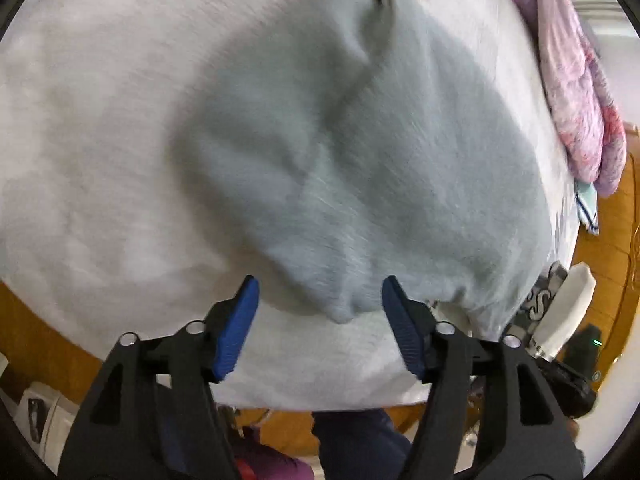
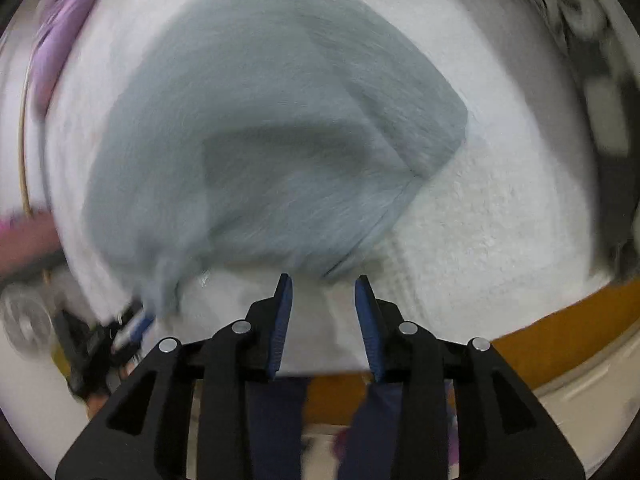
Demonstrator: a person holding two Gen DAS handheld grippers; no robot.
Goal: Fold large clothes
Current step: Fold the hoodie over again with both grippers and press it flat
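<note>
A pale grey-blue garment (image 1: 360, 160) lies folded over itself on the white bed cover (image 1: 100, 140). My left gripper (image 1: 320, 280) hangs open over the garment's near edge. A bulge of the cloth lies between its blue pads (image 1: 236, 332), which stand apart from it. In the right wrist view the same garment (image 2: 260, 140) is blurred, with a pointed corner to the right. My right gripper (image 2: 323, 278) is narrowly open just short of the garment's near hem, with only white cover (image 2: 480, 240) between its fingers.
A pink and purple quilt (image 1: 572, 80) is heaped at the bed's far right side. A black-and-white patterned cloth (image 1: 540, 300) lies beside the garment. The orange wooden bed frame (image 2: 560, 320) runs along the near edge. A person's dark blue trousers (image 1: 352, 440) show below.
</note>
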